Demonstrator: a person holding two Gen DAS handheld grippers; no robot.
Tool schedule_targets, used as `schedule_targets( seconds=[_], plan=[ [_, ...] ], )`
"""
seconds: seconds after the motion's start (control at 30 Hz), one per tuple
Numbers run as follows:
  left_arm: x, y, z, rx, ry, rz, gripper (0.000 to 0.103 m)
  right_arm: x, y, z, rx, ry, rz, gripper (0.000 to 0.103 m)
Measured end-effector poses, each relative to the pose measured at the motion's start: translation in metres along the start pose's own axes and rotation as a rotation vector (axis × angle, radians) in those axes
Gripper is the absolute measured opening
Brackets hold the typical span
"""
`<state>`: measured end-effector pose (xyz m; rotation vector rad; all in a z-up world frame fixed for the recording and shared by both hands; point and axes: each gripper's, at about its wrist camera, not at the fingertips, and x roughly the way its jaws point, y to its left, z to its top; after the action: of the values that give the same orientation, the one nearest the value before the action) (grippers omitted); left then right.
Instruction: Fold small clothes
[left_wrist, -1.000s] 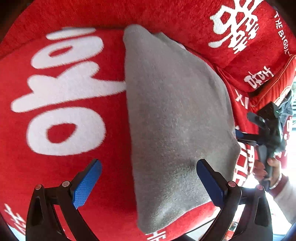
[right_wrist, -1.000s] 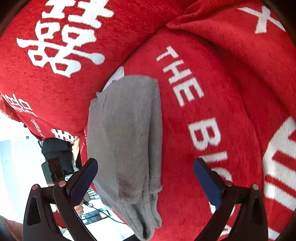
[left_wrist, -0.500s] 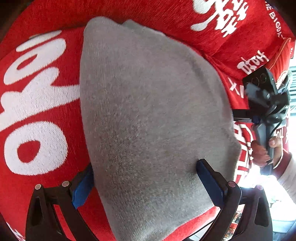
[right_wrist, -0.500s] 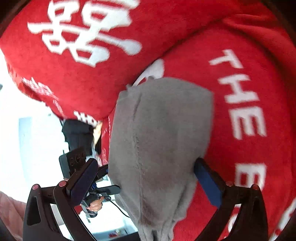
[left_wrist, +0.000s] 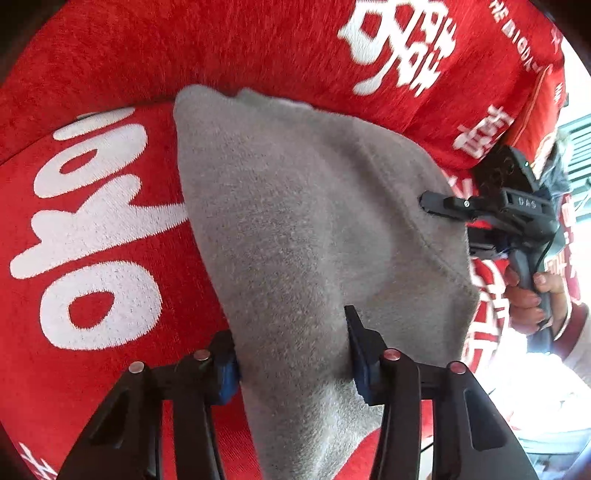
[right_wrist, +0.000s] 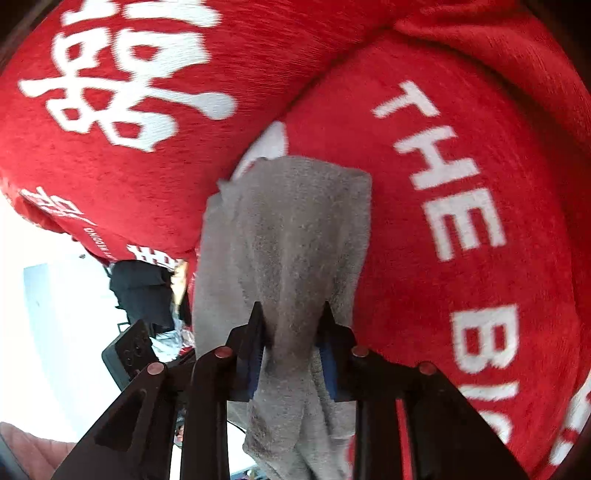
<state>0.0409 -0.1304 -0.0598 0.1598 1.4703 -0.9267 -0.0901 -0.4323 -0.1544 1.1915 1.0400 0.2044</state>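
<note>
A grey folded cloth lies on a red cushion with white lettering. In the left wrist view my left gripper has its jaws closing on the cloth's near end, and the fabric bulges up between the blue pads. The right gripper reaches the cloth's right edge there, held by a hand. In the right wrist view my right gripper is closing too, with the grey cloth bunched tight between its fingers. The left gripper's body shows at the lower left.
A second red cushion with white characters rises behind the cloth like a backrest. The seat cushion carries large white letters. Beyond the cushion's edge at the lower left is a bright floor and some dark items.
Both grippers came forward over the cloth's ends and went from wide open to closed in on the fabric. The cloth now bunches between the pads of each.
</note>
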Motion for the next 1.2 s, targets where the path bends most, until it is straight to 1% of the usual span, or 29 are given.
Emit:
schedule_targets(
  seconds=[0.1, 0.23, 0.33, 0.47, 0.53, 0.57, 0.6, 0.63, 0.67, 0.7, 0.73, 0.77, 0.87, 0.9, 0.93, 0.97, 1.0, 1.03, 1.07, 1.13, 1.2],
  plan=[
    [-0.013, 0.001, -0.004, -0.013, -0.024, -0.047, 0.049, -0.003, 0.015, -0.008, -0.011, -0.013, 0.043, 0.028],
    [-0.041, 0.010, -0.020, -0.022, -0.052, -0.094, 0.049, -0.008, 0.041, -0.022, -0.035, -0.027, 0.081, 0.028],
    [-0.059, 0.017, -0.033, -0.026, -0.073, -0.101, 0.049, -0.005, 0.066, -0.034, -0.055, -0.031, 0.100, 0.028],
    [-0.093, 0.043, -0.053, -0.030, -0.103, -0.074, 0.049, 0.002, 0.095, -0.055, -0.082, -0.031, 0.125, 0.028],
    [-0.112, 0.056, -0.062, -0.037, -0.129, -0.065, 0.049, 0.016, 0.110, -0.069, -0.085, -0.031, 0.150, 0.028],
    [-0.123, 0.062, -0.067, -0.038, -0.150, -0.067, 0.049, 0.021, 0.116, -0.074, -0.087, -0.031, 0.164, 0.019],
    [-0.130, 0.066, -0.070, -0.034, -0.165, -0.069, 0.049, 0.026, 0.123, -0.080, -0.090, -0.025, 0.209, 0.011],
    [-0.144, 0.073, -0.075, -0.023, -0.193, -0.070, 0.049, 0.029, 0.131, -0.086, -0.096, -0.015, 0.244, 0.011],
    [-0.150, 0.077, -0.078, -0.016, -0.206, -0.057, 0.049, 0.037, 0.141, -0.092, -0.117, -0.009, 0.247, 0.011],
    [-0.156, 0.086, -0.084, -0.010, -0.216, -0.026, 0.049, 0.050, 0.157, -0.099, -0.156, 0.006, 0.232, 0.011],
    [-0.154, 0.096, -0.088, -0.023, -0.209, 0.014, 0.049, 0.059, 0.165, -0.103, -0.173, 0.015, 0.226, 0.011],
    [-0.151, 0.105, -0.092, -0.042, -0.198, 0.036, 0.049, 0.072, 0.172, -0.107, -0.182, 0.027, 0.217, 0.011],
    [-0.141, 0.124, -0.103, -0.090, -0.170, 0.072, 0.049, 0.101, 0.173, -0.118, -0.157, 0.038, 0.162, 0.013],
    [-0.137, 0.129, -0.108, -0.108, -0.157, 0.088, 0.051, 0.104, 0.169, -0.120, -0.138, 0.021, 0.113, 0.016],
    [-0.133, 0.134, -0.113, -0.127, -0.146, 0.089, 0.062, 0.104, 0.163, -0.121, -0.121, 0.001, 0.067, 0.017],
    [-0.130, 0.137, -0.114, -0.143, -0.141, 0.087, 0.069, 0.102, 0.156, -0.122, -0.104, -0.025, 0.011, 0.035],
    [-0.127, 0.139, -0.118, -0.168, -0.140, 0.088, 0.078, 0.099, 0.151, -0.122, -0.090, -0.051, -0.053, 0.070],
    [-0.125, 0.140, -0.121, -0.171, -0.136, 0.087, 0.079, 0.095, 0.146, -0.123, -0.085, -0.069, -0.107, 0.081],
    [-0.122, 0.139, -0.123, -0.168, -0.123, 0.085, 0.079, 0.087, 0.140, -0.123, -0.088, -0.098, -0.180, 0.084],
    [-0.116, 0.139, -0.126, -0.167, -0.102, 0.102, 0.079, 0.080, 0.127, -0.123, -0.071, -0.114, -0.255, 0.084],
    [-0.112, 0.139, -0.125, -0.173, -0.103, 0.109, 0.079, 0.070, 0.110, -0.118, -0.040, -0.126, -0.314, 0.084]
  ],
)
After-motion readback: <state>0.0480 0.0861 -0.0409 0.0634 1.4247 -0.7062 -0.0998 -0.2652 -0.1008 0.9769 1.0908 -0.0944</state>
